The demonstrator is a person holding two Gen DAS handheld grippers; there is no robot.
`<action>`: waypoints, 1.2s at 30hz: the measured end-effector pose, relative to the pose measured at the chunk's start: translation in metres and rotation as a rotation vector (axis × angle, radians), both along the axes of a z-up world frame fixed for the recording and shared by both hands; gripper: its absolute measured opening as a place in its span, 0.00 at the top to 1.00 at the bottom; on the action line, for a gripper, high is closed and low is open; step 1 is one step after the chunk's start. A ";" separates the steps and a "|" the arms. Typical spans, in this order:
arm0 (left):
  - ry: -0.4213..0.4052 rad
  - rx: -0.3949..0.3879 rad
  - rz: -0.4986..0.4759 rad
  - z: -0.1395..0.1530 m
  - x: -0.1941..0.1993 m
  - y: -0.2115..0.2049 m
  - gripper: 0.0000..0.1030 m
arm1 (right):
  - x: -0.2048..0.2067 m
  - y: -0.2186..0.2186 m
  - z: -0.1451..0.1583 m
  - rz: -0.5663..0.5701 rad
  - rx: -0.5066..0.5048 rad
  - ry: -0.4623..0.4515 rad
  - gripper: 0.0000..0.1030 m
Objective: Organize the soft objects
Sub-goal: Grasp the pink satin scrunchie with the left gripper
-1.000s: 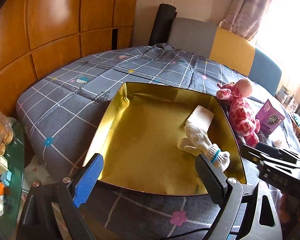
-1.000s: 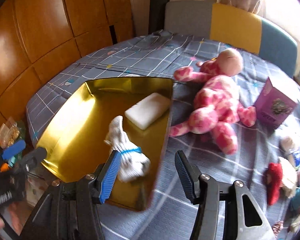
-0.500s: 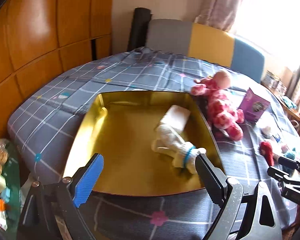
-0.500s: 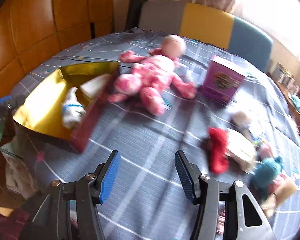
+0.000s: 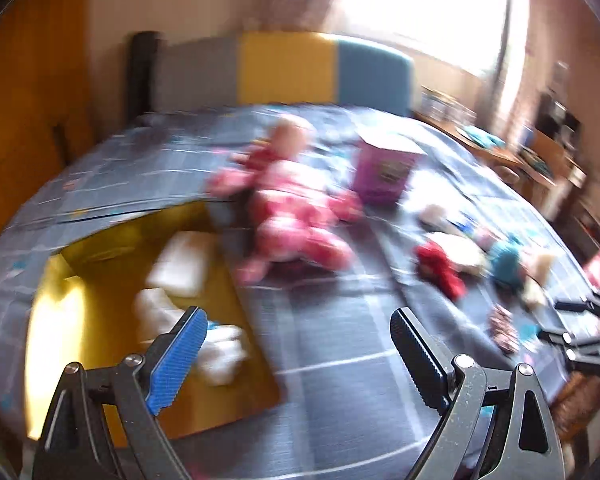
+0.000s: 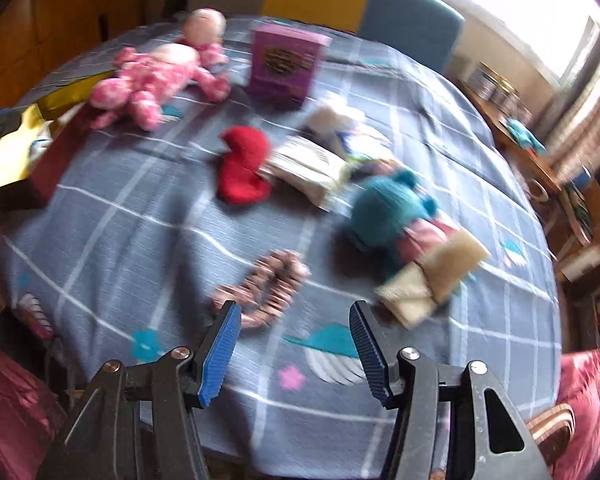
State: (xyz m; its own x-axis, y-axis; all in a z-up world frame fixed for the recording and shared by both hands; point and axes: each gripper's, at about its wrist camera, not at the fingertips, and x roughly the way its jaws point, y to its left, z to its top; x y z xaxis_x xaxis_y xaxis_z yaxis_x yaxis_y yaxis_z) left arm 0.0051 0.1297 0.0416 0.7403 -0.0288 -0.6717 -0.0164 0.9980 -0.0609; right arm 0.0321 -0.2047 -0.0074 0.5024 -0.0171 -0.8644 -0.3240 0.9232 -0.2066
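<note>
A gold-lined box (image 5: 100, 360) lies at the left of the table and holds a white sponge block (image 5: 182, 260) and a white glove (image 5: 220, 350). My left gripper (image 5: 296, 344) hovers open and empty above the box's right edge. A pink plush doll (image 6: 156, 76) lies beside the box. Mid-table lie a red soft toy (image 6: 244, 164), a teal knitted toy (image 6: 388, 208), a beige cloth piece (image 6: 432, 276) and a pink scrunchie (image 6: 268, 284). My right gripper (image 6: 296, 344) stands open and empty just in front of the scrunchie.
A purple carton (image 6: 286, 64) stands behind the toys, with a white printed packet (image 6: 308, 164) by the red toy. A grey checked cloth (image 6: 140, 220) covers the table. A cluttered wooden side table (image 6: 540, 152) is at the right, a maroon cushion (image 6: 588, 400) at the near right.
Both grippers have swung right, away from the gold box. The right one now faces the mid-table toys and scrunchie; the left view now takes in the doll and carton. Neither's opening changed.
</note>
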 end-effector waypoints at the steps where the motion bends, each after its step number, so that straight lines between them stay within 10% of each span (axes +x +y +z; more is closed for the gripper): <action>1: 0.016 -0.009 -0.049 -0.003 0.007 -0.012 0.10 | 0.002 -0.009 -0.002 -0.047 -0.025 -0.002 0.44; 8: 0.130 -0.059 -0.347 -0.030 0.047 -0.109 0.27 | 0.017 -0.058 -0.004 -0.305 0.006 -0.004 0.44; 17: 0.254 -0.050 -0.630 -0.061 0.065 -0.233 0.27 | 0.018 -0.075 -0.001 -0.353 0.157 0.018 0.44; 21: 0.308 0.000 -0.660 -0.080 0.071 -0.263 0.28 | 0.019 -0.082 -0.001 -0.371 0.227 0.029 0.44; 26: 0.361 0.053 -0.651 -0.107 0.075 -0.281 0.79 | 0.020 -0.083 -0.002 -0.376 0.251 0.040 0.44; 36: 0.215 -0.025 -0.536 -0.071 0.058 -0.200 0.79 | 0.025 -0.068 -0.006 -0.352 0.137 0.063 0.44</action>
State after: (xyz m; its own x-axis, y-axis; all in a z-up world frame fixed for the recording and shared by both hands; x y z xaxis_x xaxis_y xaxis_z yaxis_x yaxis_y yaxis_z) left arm 0.0632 -0.0704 -0.0297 0.4643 -0.3804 -0.7998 0.4767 0.8684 -0.1363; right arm 0.0570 -0.2730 -0.0135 0.4325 -0.0608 -0.8996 0.0095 0.9980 -0.0629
